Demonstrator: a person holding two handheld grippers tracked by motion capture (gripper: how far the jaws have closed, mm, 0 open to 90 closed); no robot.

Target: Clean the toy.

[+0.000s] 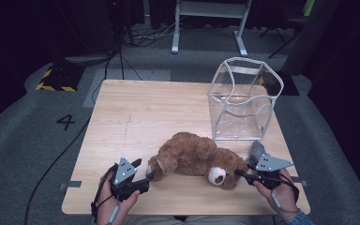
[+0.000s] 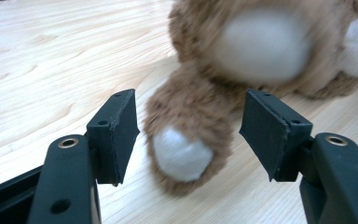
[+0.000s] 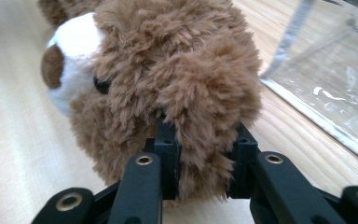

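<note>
High view: the teddy bear (image 1: 194, 159) lies on its side on the tabletop (image 1: 136, 117), near the clear bag (image 1: 241, 101) but not in it. In the right gripper view, I have the right gripper (image 3: 200, 163) clamped on the fur at the bear's head. My left gripper (image 2: 189, 135) stands wide around one paw (image 2: 184, 140), not yet gripping; lifting and bagging appear to remain.

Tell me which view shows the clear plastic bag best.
The high view: the clear plastic bag stands whole and open-topped on the table, beyond the teddy bear. The right gripper view catches just a blurred lower corner of it beside the bear's head. The left gripper view looks at the bear's paw instead.
</note>
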